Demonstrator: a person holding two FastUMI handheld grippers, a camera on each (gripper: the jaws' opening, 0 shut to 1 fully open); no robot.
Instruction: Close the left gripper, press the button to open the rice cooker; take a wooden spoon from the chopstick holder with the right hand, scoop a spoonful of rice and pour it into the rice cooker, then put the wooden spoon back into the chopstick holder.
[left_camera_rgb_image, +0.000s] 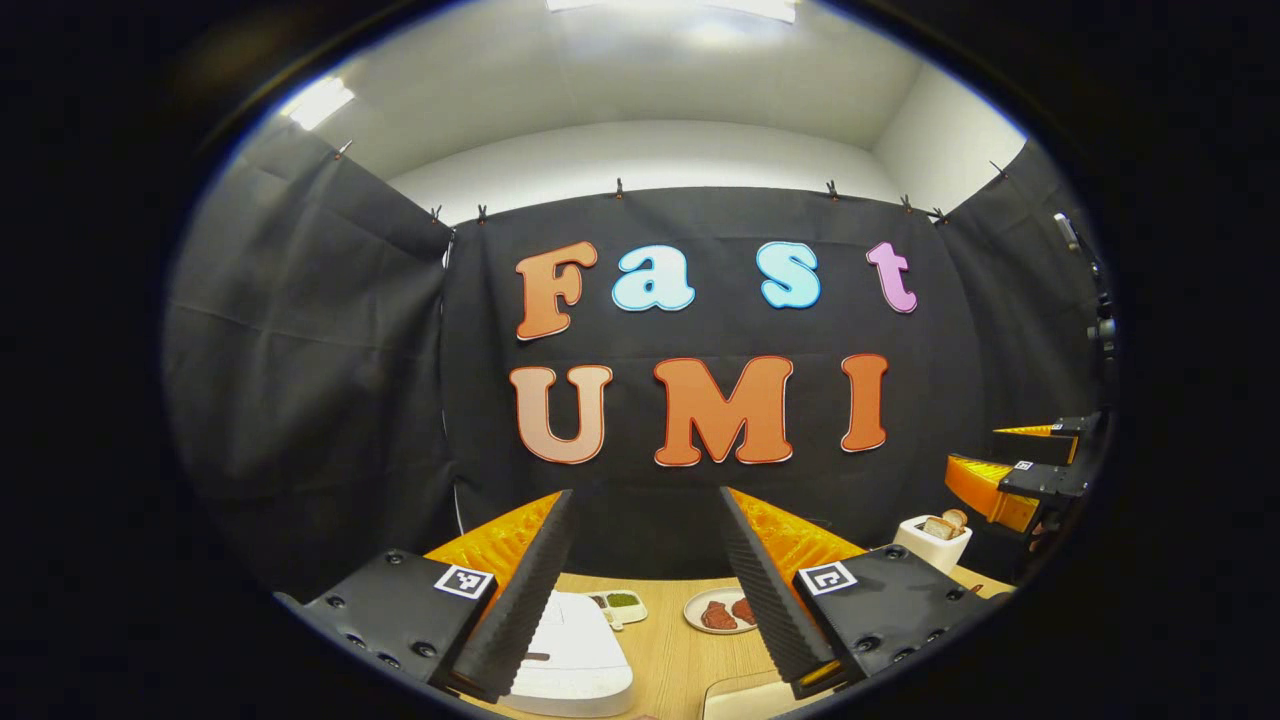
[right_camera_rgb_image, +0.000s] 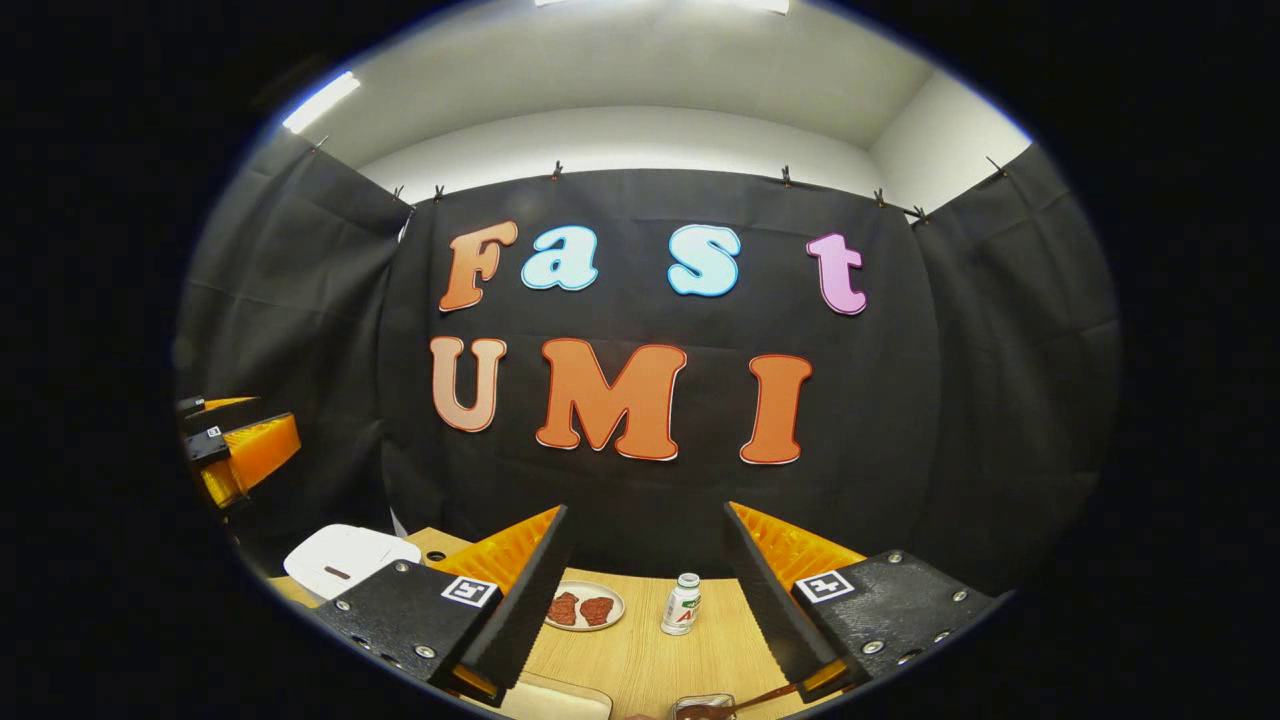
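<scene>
Both grippers hover spread above the wooden table, left gripper over the closed white rice cooker, right gripper apart. Black cloth walls enclose the booth. Smaller: toaster, meat plate, bottle.

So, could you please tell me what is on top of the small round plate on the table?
Two reddish-brown pieces of food lie side by side on the plate. What they are exactly is too small to tell, and the plate surface beneath them is covered.
</scene>
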